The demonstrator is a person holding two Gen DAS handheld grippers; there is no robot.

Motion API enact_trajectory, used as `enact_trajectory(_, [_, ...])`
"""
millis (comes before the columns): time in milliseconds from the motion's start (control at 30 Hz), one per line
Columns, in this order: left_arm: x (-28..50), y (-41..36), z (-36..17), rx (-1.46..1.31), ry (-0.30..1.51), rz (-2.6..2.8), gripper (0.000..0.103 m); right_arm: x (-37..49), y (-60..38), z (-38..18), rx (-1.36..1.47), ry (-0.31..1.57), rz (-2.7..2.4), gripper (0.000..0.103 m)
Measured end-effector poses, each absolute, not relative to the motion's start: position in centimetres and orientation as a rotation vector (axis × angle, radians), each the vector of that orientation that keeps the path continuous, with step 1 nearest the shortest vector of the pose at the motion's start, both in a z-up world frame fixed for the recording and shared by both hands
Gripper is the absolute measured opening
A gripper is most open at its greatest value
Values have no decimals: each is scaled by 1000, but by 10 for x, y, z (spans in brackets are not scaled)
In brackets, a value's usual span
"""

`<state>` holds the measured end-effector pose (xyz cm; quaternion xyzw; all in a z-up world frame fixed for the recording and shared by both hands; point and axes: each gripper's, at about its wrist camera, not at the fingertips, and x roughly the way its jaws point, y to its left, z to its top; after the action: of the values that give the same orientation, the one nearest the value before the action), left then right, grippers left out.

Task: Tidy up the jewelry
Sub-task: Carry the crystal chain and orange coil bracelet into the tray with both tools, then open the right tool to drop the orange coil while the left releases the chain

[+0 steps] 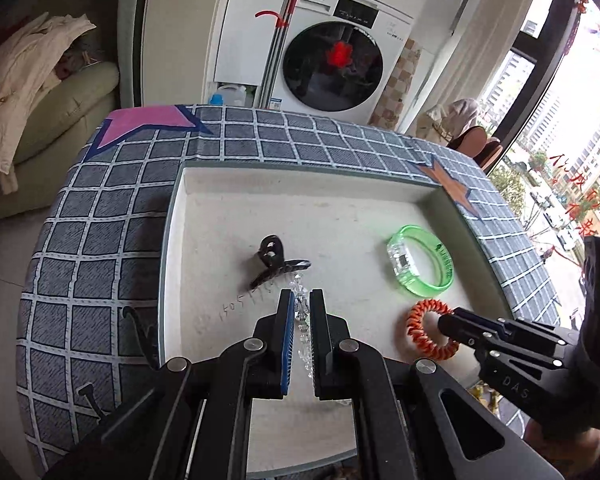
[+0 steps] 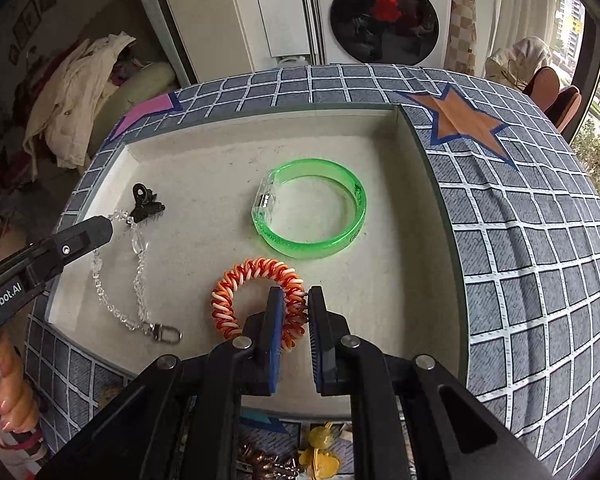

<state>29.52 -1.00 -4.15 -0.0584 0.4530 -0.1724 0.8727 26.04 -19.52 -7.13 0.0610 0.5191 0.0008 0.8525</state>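
Note:
A shallow white tray (image 1: 236, 184) (image 2: 204, 128) lies on the checked cloth. In it lie a black hair claw (image 1: 274, 262) (image 2: 144, 202), a clear bead chain (image 1: 302, 312) (image 2: 140, 280) with a metal clasp (image 2: 166, 334), a green bangle (image 1: 420, 266) (image 2: 310, 208) and an orange-and-white spiral hair tie (image 1: 430, 330) (image 2: 256, 298). My left gripper (image 1: 301, 300) (image 2: 110, 222) is shut on the bead chain near the hair claw. My right gripper (image 2: 296, 300) (image 1: 446, 324) is shut on the near right part of the spiral hair tie.
The grey checked cloth (image 1: 100, 240) (image 2: 520, 240) with star patches covers the table around the tray. Yellow and brown trinkets (image 2: 320, 452) lie below the tray's near edge. A washing machine (image 1: 336, 68) stands behind the table.

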Motion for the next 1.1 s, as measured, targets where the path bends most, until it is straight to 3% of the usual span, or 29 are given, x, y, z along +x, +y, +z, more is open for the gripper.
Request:
enact_trajectory(633, [315,-37,-62,117,939,-167,27,294,-205,-77,87,1038,-95,15])
enact_trajectory(667, [314,-37,-62,115,941,-169,27,294,-205,-76,90,1040,-92,18])
enact_trajectory(733, [311,-37,-61,113,935,-173,27,292,-206,-75,111,1043,-84,32])
enact_trajectory(800, [307,-38,-59,119,923,-179,27,288,-207,-72,130,1028,-77,52])
enact_trajectory(1100, [303,-35,-55,124,900,-184,28,266,-209,-52,172,971,-66,59])
